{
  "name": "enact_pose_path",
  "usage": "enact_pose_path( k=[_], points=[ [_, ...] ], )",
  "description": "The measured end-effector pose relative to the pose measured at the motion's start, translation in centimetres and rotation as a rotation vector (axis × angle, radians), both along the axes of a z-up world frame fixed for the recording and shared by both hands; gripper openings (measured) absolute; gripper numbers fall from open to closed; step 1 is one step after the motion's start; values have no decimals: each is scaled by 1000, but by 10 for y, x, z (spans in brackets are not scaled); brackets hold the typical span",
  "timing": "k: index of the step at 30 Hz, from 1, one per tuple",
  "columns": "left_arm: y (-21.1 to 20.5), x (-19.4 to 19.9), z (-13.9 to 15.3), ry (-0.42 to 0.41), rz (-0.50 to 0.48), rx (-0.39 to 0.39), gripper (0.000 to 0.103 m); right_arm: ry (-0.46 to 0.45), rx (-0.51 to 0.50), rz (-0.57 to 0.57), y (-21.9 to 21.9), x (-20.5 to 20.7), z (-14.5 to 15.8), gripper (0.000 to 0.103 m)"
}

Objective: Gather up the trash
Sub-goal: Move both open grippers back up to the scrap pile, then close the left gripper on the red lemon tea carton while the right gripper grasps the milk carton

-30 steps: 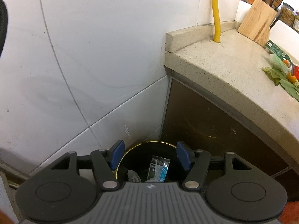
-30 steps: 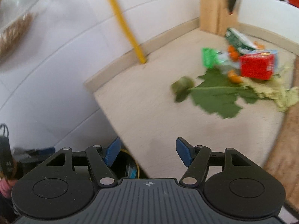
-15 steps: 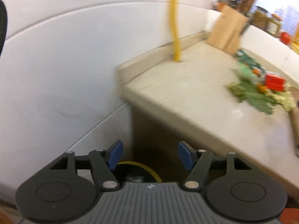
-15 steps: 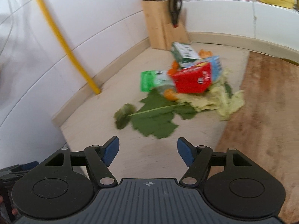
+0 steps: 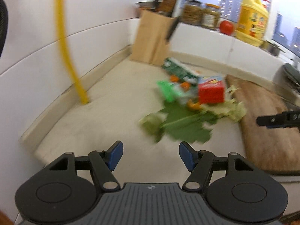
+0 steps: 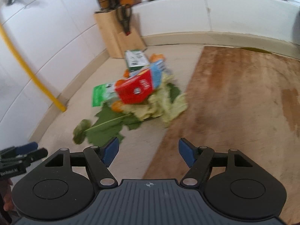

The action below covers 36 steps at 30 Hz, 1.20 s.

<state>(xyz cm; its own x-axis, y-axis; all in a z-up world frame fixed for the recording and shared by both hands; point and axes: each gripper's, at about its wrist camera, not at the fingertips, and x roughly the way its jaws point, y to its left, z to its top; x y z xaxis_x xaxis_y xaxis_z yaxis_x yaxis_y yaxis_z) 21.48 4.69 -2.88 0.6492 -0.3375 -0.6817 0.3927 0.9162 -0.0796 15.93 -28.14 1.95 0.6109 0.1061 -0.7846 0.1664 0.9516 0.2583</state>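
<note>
A round yellow pipe [image 5: 64, 43] rises from the speckled beige stone countertop [image 5: 105, 120] against glossy white wall tiles, far left of the left gripper [image 5: 151, 154]. This gripper's blue-padded fingers [image 5: 115, 154] stand wide apart, holding nothing, above bare counter. Ahead of them and slightly right lies the trash heap: a flat dark green leaf [image 5: 184, 126] with a pale stem, a green plastic wrapper [image 5: 166, 91], orange peel scraps [image 5: 194, 105], a red carton [image 5: 211, 93] and crinkled pale lettuce leaves [image 5: 227, 110]. The picture is blurred; no writing reads. Behind the heap stand a green box [image 5: 178, 69] and a wooden knife block [image 5: 154, 37]. On the tiled ledge sit glass jars [image 5: 193, 13], a tomato [image 5: 226, 27] and a yellow plastic jug [image 5: 252, 18]. The right gripper [image 6: 148, 151], fingers equally wide and empty, hovers at the edge of a worn, stained wooden cutting board [image 6: 240, 105]; the heap lies ahead of its left finger [image 6: 110, 150].
</note>
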Motion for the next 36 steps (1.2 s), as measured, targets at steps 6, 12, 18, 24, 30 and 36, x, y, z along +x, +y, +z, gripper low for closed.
enact_pose_path(
  k=[6,12,18,24,30,36],
  points=[
    [-61,33,14,-29,-125,17,69,16,17,-42,-27,1,-5,77],
    [-120,58,14,-30,-220,40,70,28,30,-71,-52,5,-11,78],
    [-163,86,6,-4,-254,51,70,35,42,-84,-75,13,-13,80],
    [-191,116,-6,56,-248,64,70,41,79,-81,-93,28,-19,80],
    [-203,139,-22,116,-239,103,70,34,118,-76,-100,39,-25,80],
    [-213,155,-38,178,-252,101,69,33,120,-83,-101,42,-26,81]
  ],
)
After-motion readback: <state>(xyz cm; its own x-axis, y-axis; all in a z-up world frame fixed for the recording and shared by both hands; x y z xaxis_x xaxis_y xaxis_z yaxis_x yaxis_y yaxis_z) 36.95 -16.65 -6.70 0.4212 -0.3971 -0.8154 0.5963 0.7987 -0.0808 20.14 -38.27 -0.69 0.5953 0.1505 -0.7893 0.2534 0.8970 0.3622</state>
